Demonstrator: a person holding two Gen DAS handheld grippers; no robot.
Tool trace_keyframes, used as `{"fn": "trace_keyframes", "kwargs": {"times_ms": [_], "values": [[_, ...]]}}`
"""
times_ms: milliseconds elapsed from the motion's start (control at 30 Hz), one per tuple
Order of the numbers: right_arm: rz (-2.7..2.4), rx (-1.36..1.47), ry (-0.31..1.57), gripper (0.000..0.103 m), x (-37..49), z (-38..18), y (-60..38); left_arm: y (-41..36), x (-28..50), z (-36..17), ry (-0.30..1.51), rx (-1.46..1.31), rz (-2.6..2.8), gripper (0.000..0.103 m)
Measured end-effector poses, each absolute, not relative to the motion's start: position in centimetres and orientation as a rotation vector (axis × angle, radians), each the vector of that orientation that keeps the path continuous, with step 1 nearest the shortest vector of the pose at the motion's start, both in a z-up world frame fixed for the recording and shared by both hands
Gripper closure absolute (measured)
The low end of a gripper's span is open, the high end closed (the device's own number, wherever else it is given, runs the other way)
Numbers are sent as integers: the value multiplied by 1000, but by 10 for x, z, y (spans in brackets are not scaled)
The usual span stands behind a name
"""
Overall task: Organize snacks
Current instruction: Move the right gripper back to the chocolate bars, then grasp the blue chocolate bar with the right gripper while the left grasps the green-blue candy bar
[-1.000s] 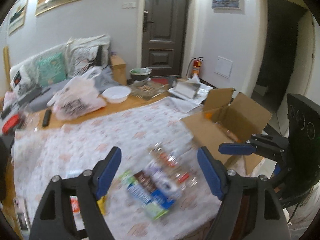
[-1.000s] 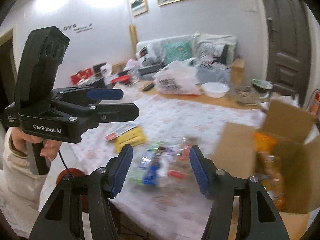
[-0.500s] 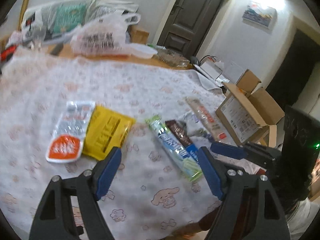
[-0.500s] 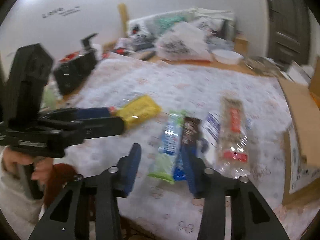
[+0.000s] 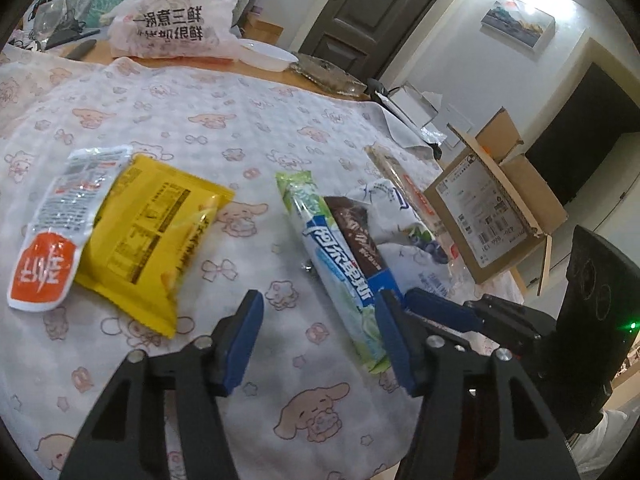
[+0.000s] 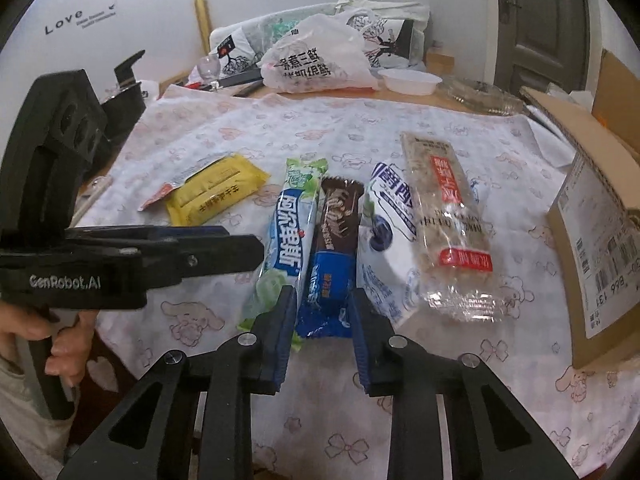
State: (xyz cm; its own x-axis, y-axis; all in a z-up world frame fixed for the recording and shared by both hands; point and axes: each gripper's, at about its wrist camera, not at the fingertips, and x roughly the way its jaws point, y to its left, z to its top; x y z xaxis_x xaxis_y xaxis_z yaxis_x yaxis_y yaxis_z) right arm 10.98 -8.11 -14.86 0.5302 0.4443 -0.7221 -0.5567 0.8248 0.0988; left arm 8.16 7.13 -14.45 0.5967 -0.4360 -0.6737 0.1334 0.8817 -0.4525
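Note:
Several snack packs lie on the cartoon-print tablecloth: an orange-white pouch, a yellow pack, a green-white candy pack, a brown-and-blue bar, a white blueberry bag and a clear red-label pack. My right gripper is closing, its pads against the sides of the bar's blue near end. My left gripper is also closing, low over the cloth. Only the candy pack's near tip lies by its right finger, unpressed.
An open cardboard box stands at the right of the snacks. A white printed plastic bag, a white bowl and a glass dish sit at the far table edge. A hand holds the left gripper's handle.
Both grippers have sunk toward the table and come in close to the snacks. Both pairs of jaws have narrowed, the right ones coming in around the bar's near end.

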Motion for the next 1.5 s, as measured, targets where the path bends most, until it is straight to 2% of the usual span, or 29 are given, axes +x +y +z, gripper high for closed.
{"fn": "trace_keyframes", "kwargs": {"times_ms": [100, 167, 300, 567, 633, 700, 900, 1200, 1267, 1333, 1500], "values": [[598, -149, 823, 73, 112, -149, -79, 70, 82, -144, 877, -374, -337, 48], [593, -135, 831, 73, 112, -149, -79, 68, 82, -144, 879, -366, -334, 48], [607, -85, 851, 80, 115, -150, -86, 61, 83, -144, 888, -350, -344, 48], [630, -91, 867, 83, 102, -147, -102, 39, 86, -143, 897, -289, -317, 48], [633, -101, 875, 83, 99, -148, -106, 33, 87, -143, 894, -251, -278, 52], [633, -105, 879, 82, 97, -150, -110, 26, 89, -144, 890, -208, -234, 65], [653, -104, 894, 82, 94, -151, -117, 31, 81, -143, 903, -166, -210, 78], [666, -167, 911, 80, 85, -149, -121, 65, 43, -143, 927, -151, -187, 78], [664, -177, 895, 77, 86, -148, -120, 67, 42, -143, 927, -153, -184, 78], [675, -176, 882, 67, 89, -148, -116, 66, 44, -143, 924, -155, -179, 76], [675, -186, 861, 66, 97, -154, -105, 59, 58, -145, 903, -139, -145, 75]]}}
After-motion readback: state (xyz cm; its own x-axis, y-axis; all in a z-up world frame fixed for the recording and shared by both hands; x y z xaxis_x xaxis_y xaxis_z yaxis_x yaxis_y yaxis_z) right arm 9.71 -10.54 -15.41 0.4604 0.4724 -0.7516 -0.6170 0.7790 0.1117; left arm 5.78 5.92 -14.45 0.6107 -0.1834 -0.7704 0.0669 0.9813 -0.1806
